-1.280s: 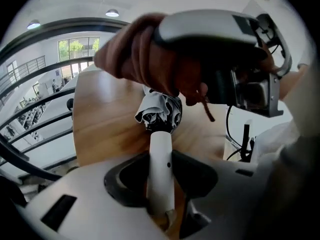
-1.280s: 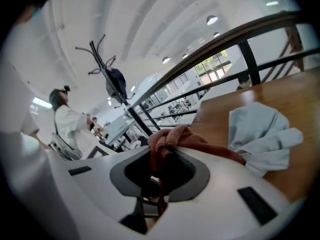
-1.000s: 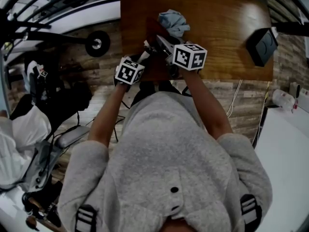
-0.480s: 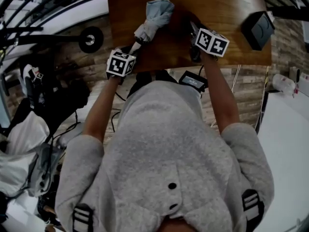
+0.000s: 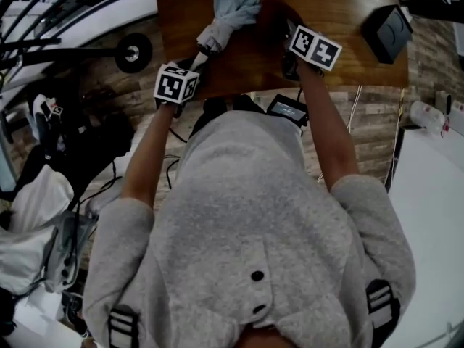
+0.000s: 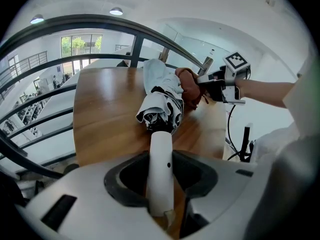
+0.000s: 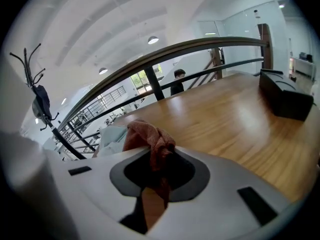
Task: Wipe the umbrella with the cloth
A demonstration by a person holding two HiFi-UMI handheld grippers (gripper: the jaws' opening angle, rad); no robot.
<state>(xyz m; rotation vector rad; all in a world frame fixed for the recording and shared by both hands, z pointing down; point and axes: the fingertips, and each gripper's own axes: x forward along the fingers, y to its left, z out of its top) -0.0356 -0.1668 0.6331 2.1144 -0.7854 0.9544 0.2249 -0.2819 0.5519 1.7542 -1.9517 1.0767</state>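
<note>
A folded pale blue-grey umbrella (image 5: 226, 14) lies on the wooden table (image 5: 341, 6), its canopy pointing away from me. My left gripper (image 5: 194, 62) is shut on the umbrella's white handle (image 6: 161, 169), which runs straight between the jaws; the bunched canopy (image 6: 161, 101) lies just ahead. My right gripper (image 5: 288, 40) sits to the right of the umbrella, shut on a rust-red cloth (image 7: 152, 141). In the left gripper view the cloth (image 6: 190, 88) touches the canopy's right side. The umbrella (image 7: 111, 136) shows at the left in the right gripper view.
A black box (image 5: 389, 31) stands at the table's right end (image 7: 284, 100). A curved dark railing (image 7: 165, 54) runs behind the table. A small black device (image 5: 288, 109) and cables lie on the plank floor under the near table edge.
The right gripper has swung with the cloth from beside the left gripper out to the umbrella's right. The left gripper has stayed on the handle.
</note>
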